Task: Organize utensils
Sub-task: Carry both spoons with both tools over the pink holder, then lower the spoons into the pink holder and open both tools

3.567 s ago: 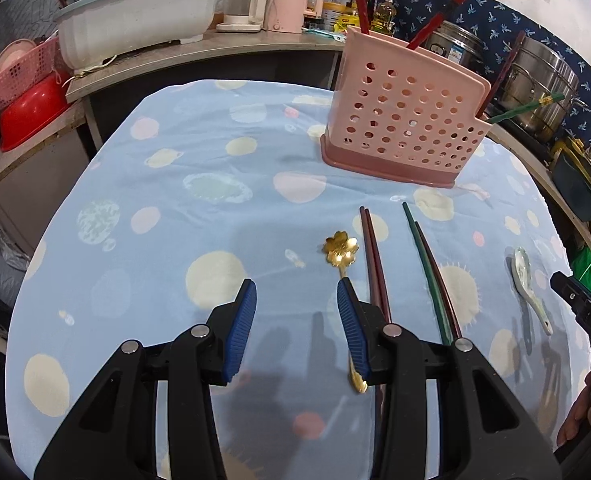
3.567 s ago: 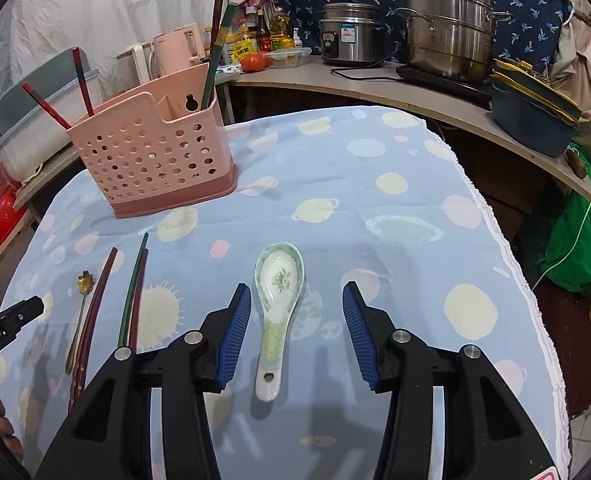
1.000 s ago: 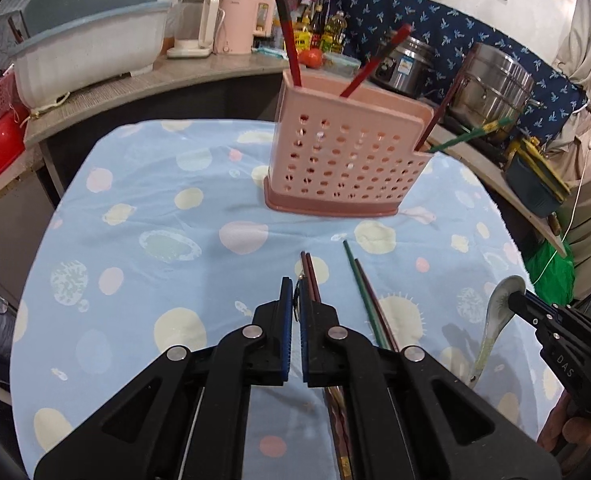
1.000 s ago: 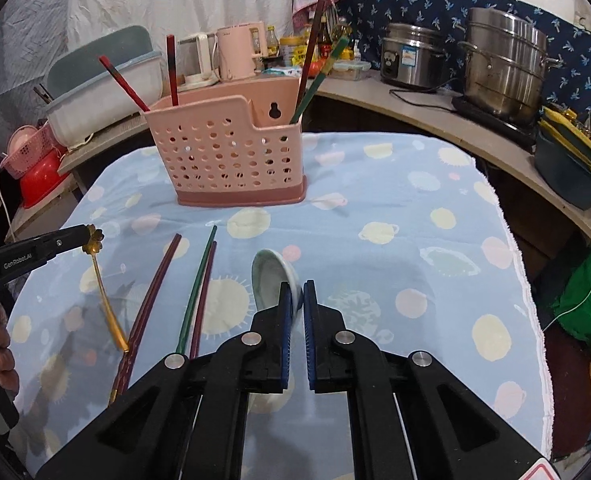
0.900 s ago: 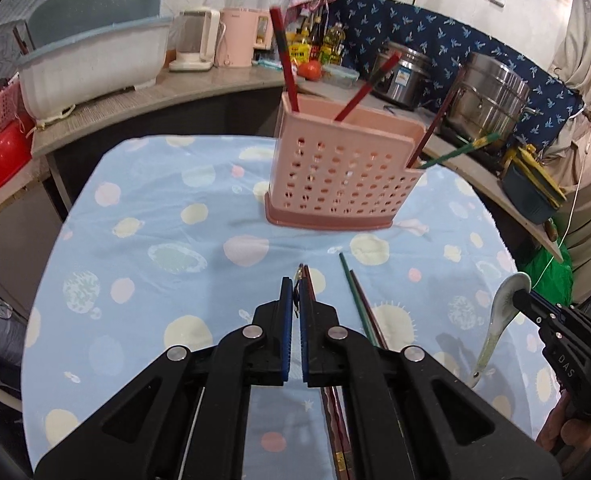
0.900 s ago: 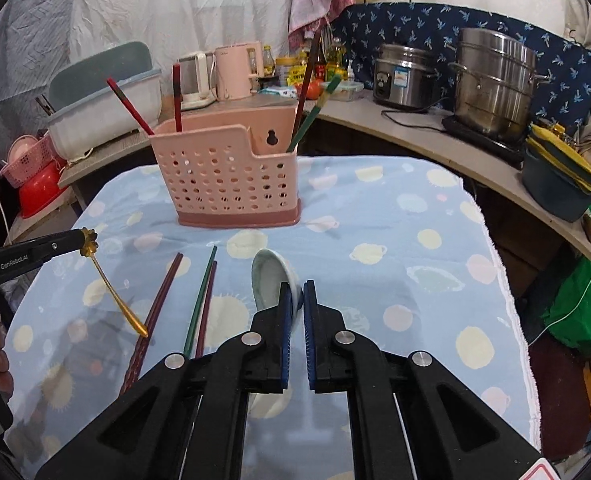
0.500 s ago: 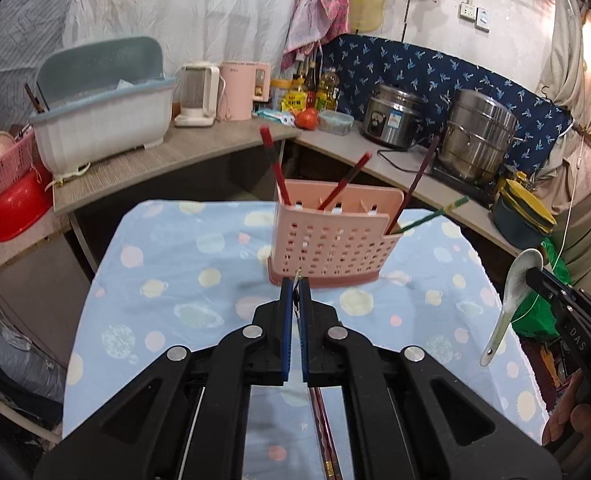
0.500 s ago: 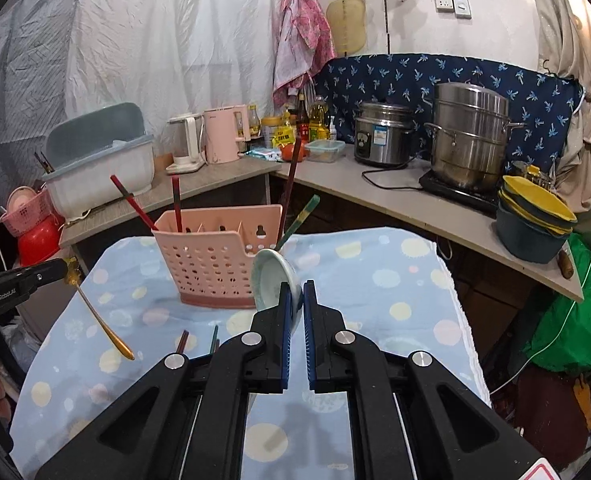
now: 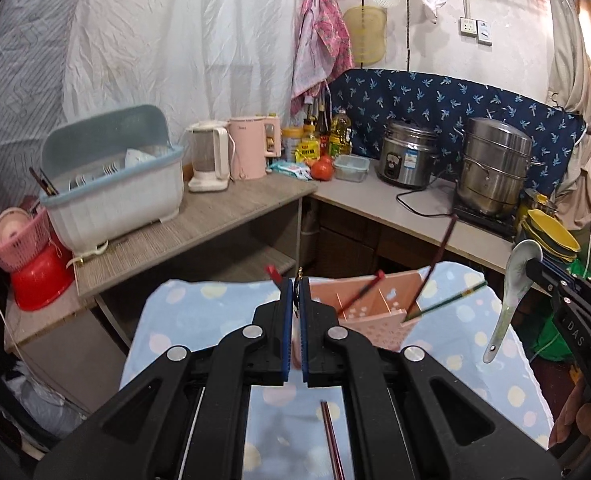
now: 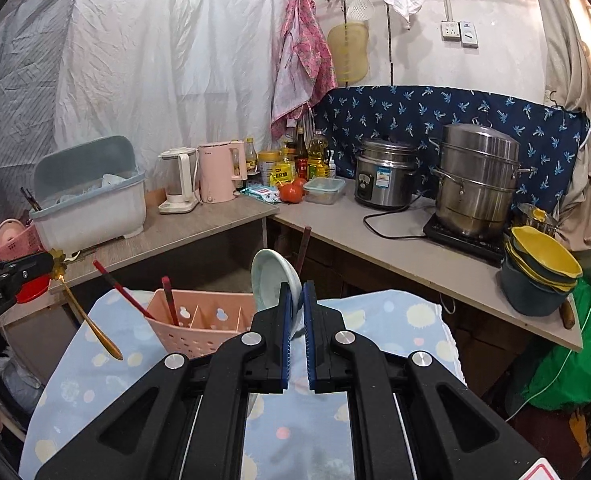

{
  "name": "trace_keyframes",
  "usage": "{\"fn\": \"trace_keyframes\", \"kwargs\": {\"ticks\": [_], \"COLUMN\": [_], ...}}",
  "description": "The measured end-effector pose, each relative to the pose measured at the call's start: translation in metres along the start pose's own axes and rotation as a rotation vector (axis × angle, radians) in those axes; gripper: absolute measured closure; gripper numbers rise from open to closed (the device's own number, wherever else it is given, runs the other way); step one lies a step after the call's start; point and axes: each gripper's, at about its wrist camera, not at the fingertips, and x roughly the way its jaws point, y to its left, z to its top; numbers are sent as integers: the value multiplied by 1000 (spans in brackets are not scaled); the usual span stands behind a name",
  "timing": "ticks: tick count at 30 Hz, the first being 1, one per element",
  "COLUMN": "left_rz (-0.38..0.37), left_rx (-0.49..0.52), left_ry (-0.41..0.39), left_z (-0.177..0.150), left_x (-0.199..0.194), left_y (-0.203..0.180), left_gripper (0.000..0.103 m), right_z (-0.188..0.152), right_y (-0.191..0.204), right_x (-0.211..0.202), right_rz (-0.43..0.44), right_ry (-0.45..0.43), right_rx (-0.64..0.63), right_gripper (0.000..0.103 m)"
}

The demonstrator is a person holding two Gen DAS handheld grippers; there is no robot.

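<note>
Left wrist view: the left gripper [image 9: 294, 292] is clamped tight on the gold spoon [image 9: 300, 271], just a sliver poking out, above the pink utensil basket [image 9: 369, 312] on the spotted tablecloth [image 9: 183, 320].

Right wrist view: the right gripper [image 10: 296, 296] pinches the ceramic spoon [image 10: 271, 280] over that basket.
</note>
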Motion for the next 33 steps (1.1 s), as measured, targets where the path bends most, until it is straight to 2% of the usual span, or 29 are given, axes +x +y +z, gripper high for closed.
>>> {"fn": "trace_keyframes", "kwargs": {"ticks": [8, 19, 33], "left_rz": [44, 85, 76], "left_rx": [9, 29, 22], "left_ry": [-27, 20, 57], "left_z": [34, 26, 12], "left_x": [42, 101, 124], "left_y": [-1, 2, 1], "left_gripper": [100, 100, 100], "right_z": [26, 18, -6], "right_y": [11, 22, 32], "right_x": [52, 113, 141], "right_rz": [-10, -27, -12], "right_ry": [-20, 27, 82], "right_rx": [-6, -46, -65], "right_gripper": [96, 96, 96]}}
